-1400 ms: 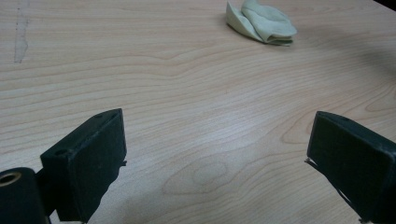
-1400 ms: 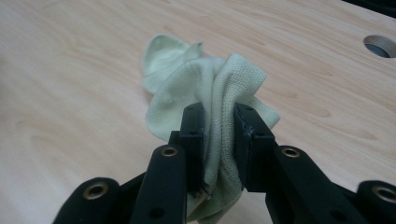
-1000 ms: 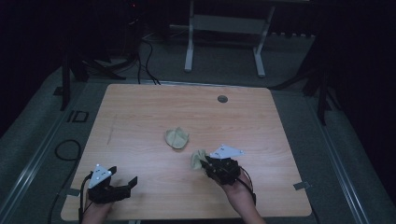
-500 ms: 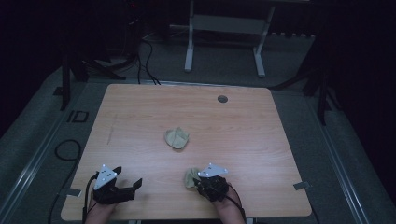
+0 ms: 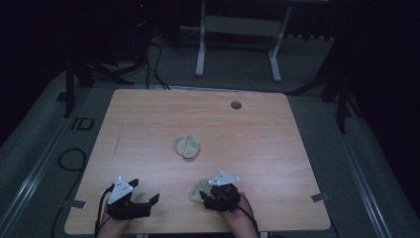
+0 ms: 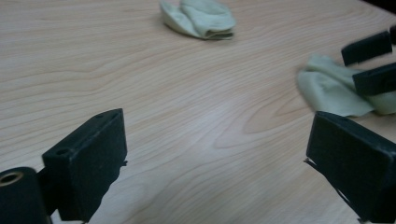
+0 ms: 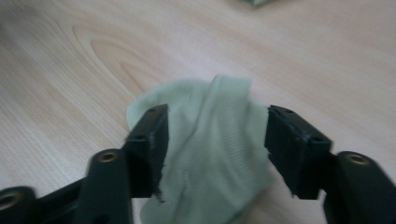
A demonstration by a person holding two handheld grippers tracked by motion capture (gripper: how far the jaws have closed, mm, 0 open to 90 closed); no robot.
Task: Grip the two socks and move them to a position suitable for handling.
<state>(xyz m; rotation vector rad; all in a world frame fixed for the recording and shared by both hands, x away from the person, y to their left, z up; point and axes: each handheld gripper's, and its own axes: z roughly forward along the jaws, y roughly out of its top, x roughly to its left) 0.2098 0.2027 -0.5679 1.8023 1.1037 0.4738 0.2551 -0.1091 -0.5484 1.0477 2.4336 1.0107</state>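
Nearer the table edge point(image 5: 198, 231): right gripper point(image 5: 205, 197), cloth point(image 5: 199, 190)

One cloth point(image 5: 187, 147) lies mid-table point(image 5: 277, 163) — another cloth point(image 5: 199, 190) nearer the front edge, slightly right.

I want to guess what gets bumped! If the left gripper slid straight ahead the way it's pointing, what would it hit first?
Probably nothing soon. Ahead of the left gripper, between its open jaws, lies bare table. The folded cloth sits far off, about in line; the cloth at the right gripper lies off to one side. Depth is hard to judge.

High view overlooks the table point(image 5: 148, 119); both claw cameras skim it closely.
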